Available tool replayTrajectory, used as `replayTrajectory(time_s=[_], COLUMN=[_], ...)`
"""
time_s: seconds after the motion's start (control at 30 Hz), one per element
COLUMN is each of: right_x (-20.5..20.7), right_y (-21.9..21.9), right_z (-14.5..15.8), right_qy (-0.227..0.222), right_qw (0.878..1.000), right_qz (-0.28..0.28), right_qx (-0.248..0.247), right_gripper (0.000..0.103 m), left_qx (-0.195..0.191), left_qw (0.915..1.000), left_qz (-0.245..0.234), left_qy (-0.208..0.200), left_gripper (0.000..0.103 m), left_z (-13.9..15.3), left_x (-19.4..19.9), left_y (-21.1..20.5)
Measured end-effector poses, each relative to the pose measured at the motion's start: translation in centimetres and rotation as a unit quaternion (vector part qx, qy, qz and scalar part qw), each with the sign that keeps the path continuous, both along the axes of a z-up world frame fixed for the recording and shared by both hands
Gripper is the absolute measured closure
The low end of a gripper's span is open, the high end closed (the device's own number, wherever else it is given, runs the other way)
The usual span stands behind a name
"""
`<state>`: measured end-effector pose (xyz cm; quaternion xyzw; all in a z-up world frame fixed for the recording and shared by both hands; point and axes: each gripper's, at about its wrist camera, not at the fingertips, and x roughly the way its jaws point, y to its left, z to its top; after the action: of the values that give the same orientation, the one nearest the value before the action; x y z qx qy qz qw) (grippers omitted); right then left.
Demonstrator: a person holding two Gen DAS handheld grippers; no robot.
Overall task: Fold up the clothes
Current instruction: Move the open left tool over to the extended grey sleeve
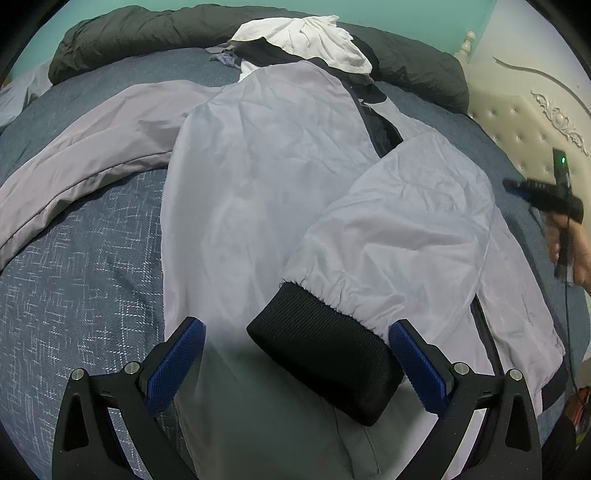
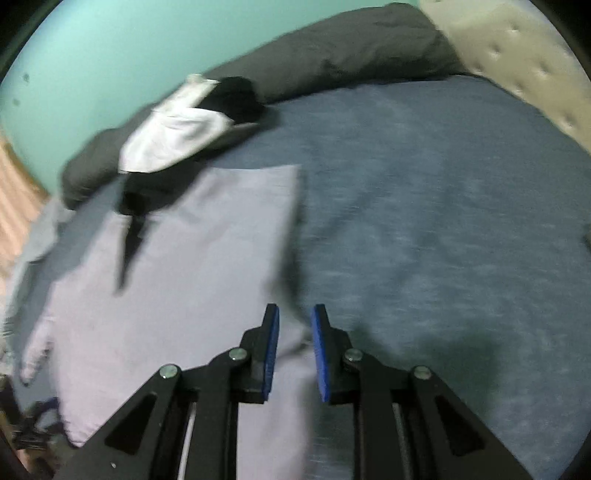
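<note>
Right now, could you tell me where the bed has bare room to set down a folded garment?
Bare blue bedspread lies between the lilac jacket and the tufted headboard. It is crowded around the clothes pile by the dark duvet.

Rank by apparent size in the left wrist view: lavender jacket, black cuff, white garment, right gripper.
1. lavender jacket
2. black cuff, though closeness to the camera inflates it
3. white garment
4. right gripper, far and partly cut off

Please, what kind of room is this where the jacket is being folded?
Most likely a bedroom. The pale jacket lies on a bed with a blue patterned cover, a dark rolled duvet lies along its far edge, and a cream tufted headboard stands at the side.
</note>
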<state>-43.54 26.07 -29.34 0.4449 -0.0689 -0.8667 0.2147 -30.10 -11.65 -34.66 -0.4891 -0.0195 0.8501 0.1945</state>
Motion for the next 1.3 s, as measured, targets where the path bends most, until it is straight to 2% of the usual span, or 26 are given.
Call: replayTrajectory(time_s=[0.07,0.17,0.23,0.33,0.47,0.53,0.67,0.8,0.9,1.1,1.3], right_x=[0.0,-0.3,-0.6,-1.2,-0.4,0.2,0.7,-0.6,-0.6,0.6,5.0], right_y=[-1.8,-3.8,-3.5,-1.3,0.6,-0.1,-2.4,-3.2,-2.2,-0.4,-0.9], right_z=[-0.3,-1.6,-2.5,-2.9,-1.7,-0.5,0.3,-2.0,-2.6,-1.0,1.1], right_qy=[-0.005,-0.033,-0.051,-0.068,-0.048,-0.027,-0.017,-0.066,-0.063,-0.03,-0.011], right_qw=[1.0,0.997,0.996,0.995,0.997,0.999,1.0,0.997,0.996,0.998,1.0], right_qz=[0.026,0.05,0.037,-0.018,-0.042,-0.018,0.022,0.01,0.003,-0.016,-0.005], right_qx=[0.001,0.038,0.058,0.072,0.049,0.028,0.012,0.05,0.065,0.047,-0.026], right_gripper=[0.086,0.086,0.086,0.086,0.086,0.086,0.086,0.086,0.089,0.089,0.089], left_qx=[-0.003,0.0,0.001,0.002,0.003,0.005,0.001,0.003,0.009,0.017,0.031], left_qw=[1.0,1.0,1.0,1.0,1.0,1.0,1.0,1.0,0.9999,0.9998,0.9995], left_qz=[-0.001,-0.001,-0.001,-0.001,-0.002,-0.002,-0.001,-0.002,-0.003,-0.003,0.007], left_qy=[0.0,0.001,0.0,-0.001,-0.001,-0.002,-0.001,-0.003,-0.007,-0.011,-0.004], left_gripper=[0.0,0.0,0.0,0.0,0.0,0.0,0.0,0.0,0.0,0.0,0.0], left_z=[0.0,0.0,-0.2,-0.1,-0.2,-0.2,-0.2,-0.3,-0.5,-0.5,0.3], left_x=[-0.1,0.0,0.0,-0.1,0.0,-0.1,0.0,-0.1,-0.2,-0.2,0.1], left_y=[0.2,0.0,-0.1,-0.1,-0.2,-0.3,-0.2,-0.2,-0.5,-1.0,-1.8])
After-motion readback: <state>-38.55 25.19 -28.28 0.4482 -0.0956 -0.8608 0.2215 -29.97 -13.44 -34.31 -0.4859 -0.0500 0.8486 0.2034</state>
